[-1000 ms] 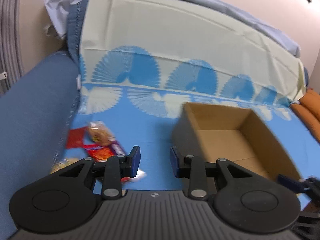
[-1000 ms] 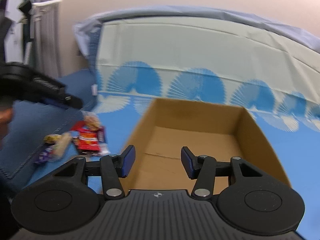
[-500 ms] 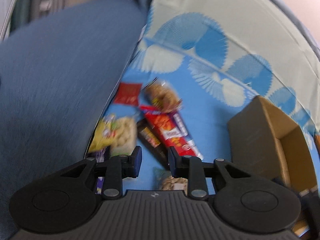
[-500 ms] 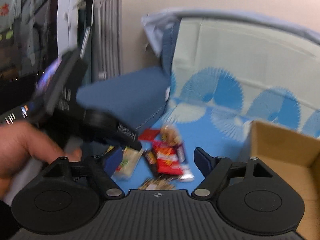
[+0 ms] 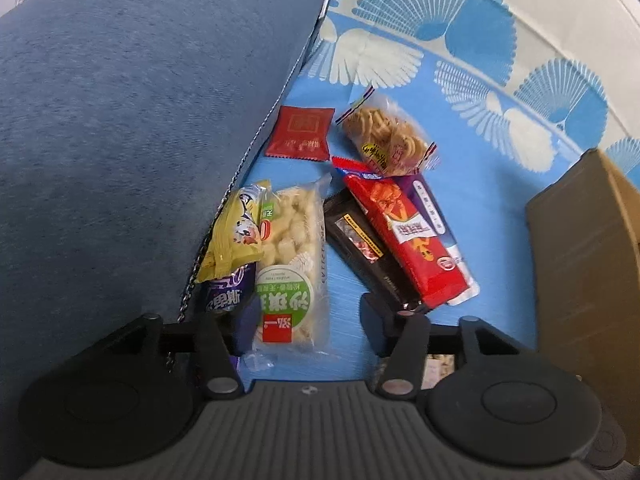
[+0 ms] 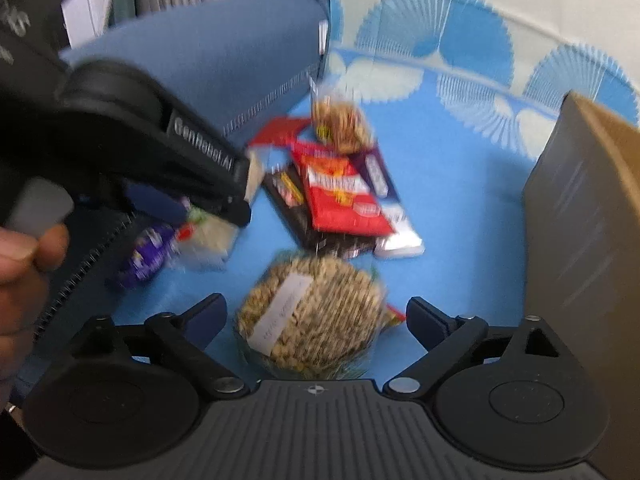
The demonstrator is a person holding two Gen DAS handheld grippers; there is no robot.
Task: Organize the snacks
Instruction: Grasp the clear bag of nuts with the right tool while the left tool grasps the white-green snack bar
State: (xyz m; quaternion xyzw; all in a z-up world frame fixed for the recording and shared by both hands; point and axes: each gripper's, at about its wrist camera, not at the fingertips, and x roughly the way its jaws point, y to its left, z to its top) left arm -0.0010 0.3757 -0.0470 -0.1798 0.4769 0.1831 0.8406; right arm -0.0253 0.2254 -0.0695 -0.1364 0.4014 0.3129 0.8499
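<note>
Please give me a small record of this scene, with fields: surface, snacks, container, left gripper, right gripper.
surface: blue patterned cloth beside a blue cushion
snacks: several packets in a loose pile, among them a long red packet and a small red sachet
container: cardboard box, at the right of the pile
left gripper: jaws just opened, over a pale green-label packet
right gripper: jaws just opened wide, over a round clear pack
</note>
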